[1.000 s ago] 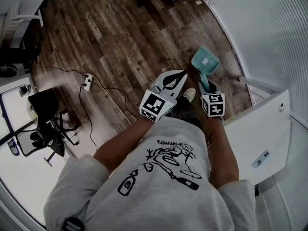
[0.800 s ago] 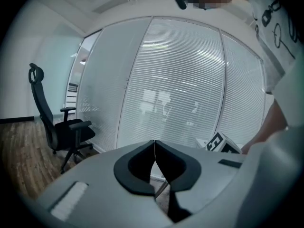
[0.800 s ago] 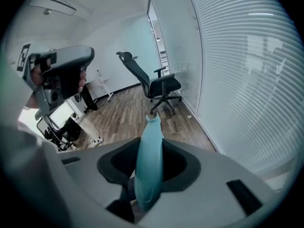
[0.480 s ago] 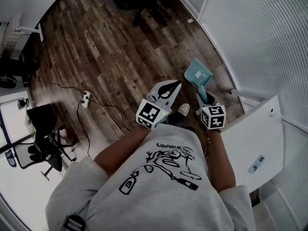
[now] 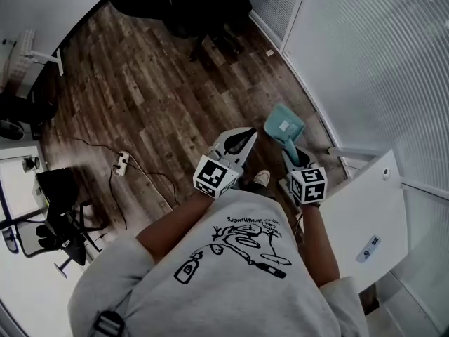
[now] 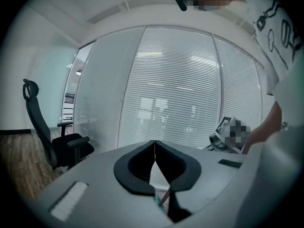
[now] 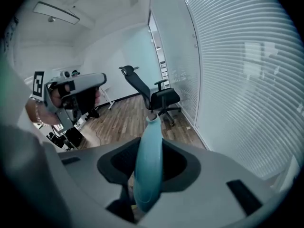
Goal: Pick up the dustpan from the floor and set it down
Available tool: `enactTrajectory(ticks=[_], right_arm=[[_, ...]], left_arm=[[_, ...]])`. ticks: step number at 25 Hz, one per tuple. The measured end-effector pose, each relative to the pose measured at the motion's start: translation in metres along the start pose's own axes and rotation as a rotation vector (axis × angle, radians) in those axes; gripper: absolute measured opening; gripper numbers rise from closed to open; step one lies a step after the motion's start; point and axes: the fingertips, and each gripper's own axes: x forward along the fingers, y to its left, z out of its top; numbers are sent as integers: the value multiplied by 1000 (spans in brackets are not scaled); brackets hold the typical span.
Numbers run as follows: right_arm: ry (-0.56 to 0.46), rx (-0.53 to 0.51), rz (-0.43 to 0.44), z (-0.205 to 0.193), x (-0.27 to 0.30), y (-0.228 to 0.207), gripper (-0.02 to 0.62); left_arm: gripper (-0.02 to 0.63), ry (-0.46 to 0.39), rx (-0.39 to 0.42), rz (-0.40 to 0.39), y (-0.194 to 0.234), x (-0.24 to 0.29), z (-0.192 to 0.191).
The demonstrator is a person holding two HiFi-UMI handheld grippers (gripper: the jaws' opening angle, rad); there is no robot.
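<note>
The teal dustpan [image 5: 284,127] hangs above the wooden floor, pan end away from me. My right gripper [image 5: 290,156] is shut on its handle [image 7: 148,165], which runs up between the two jaws in the right gripper view. My left gripper [image 5: 248,135] is level with it, just to the left. Its jaws meet along a thin line [image 6: 154,145] with nothing between them. In the right gripper view the left gripper [image 7: 78,83] shows at the left. A shoe [image 5: 261,178] peeks out below the two grippers.
Black office chairs [image 5: 203,5] stand at the far end of the wooden floor. A power strip [image 5: 121,161] with its cable lies to the left. A glass wall with blinds [image 5: 365,62] curves along the right, and a white cabinet [image 5: 365,216] stands beside my right arm.
Both grippers have come up from the floor, and the dustpan has risen with the right one. The head view now takes in more of the far floor and the chairs.
</note>
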Motion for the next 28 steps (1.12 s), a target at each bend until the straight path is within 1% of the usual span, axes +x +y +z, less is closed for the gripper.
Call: enactTrajectory(ticks=[13, 18, 24, 28], right_arm=[[-53, -58, 26, 59, -56, 18, 109], [-81, -75, 43, 86, -76, 22, 110], [-104, -93, 62, 109, -112, 34, 109], [-117, -109, 78, 125, -129, 42, 110]], left_arm=[[3, -73, 32, -13, 0, -5, 49], [3, -102, 24, -15, 5, -3, 67], [3, -141, 25, -33, -7, -11, 98], [3, -159, 9, -44, -9, -10, 113]])
